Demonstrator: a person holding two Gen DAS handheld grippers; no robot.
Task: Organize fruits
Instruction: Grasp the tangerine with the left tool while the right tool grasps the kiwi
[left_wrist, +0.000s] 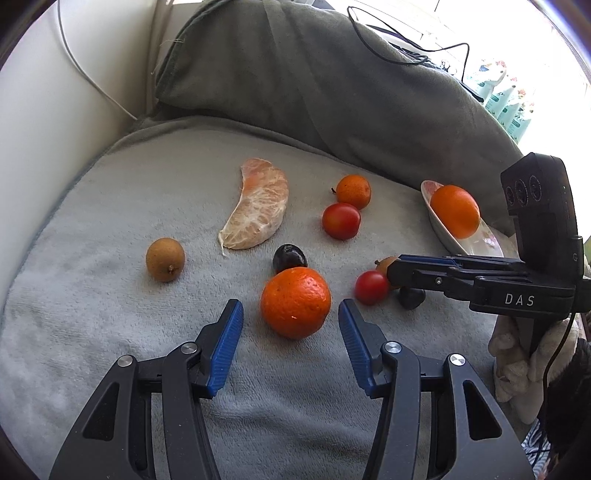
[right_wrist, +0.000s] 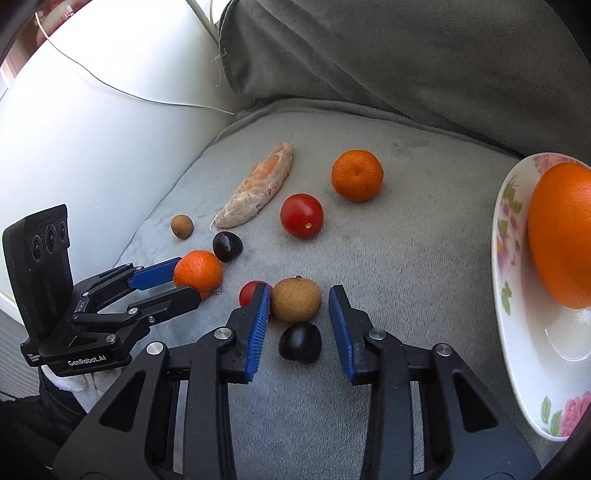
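My left gripper (left_wrist: 291, 334) gapes wide around a round orange mandarin (left_wrist: 295, 302); my right gripper (right_wrist: 298, 325), wide, flanks a tan longan (right_wrist: 296, 299) near the floral plate's (right_wrist: 517, 295) rim.

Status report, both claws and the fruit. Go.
Left claw open around the near tangerine, not clamped. Right claw open around the tan longan. One orange on the floral plate. Red tomato crowds right claw's left finger.

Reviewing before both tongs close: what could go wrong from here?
1. The right tongs straddle the tan fruit, but a dark plum and a red tomato crowd it; closing may pinch or knock them.
2. The mandarin between the open left tongs sits on soft cushion and could roll into the plum behind.
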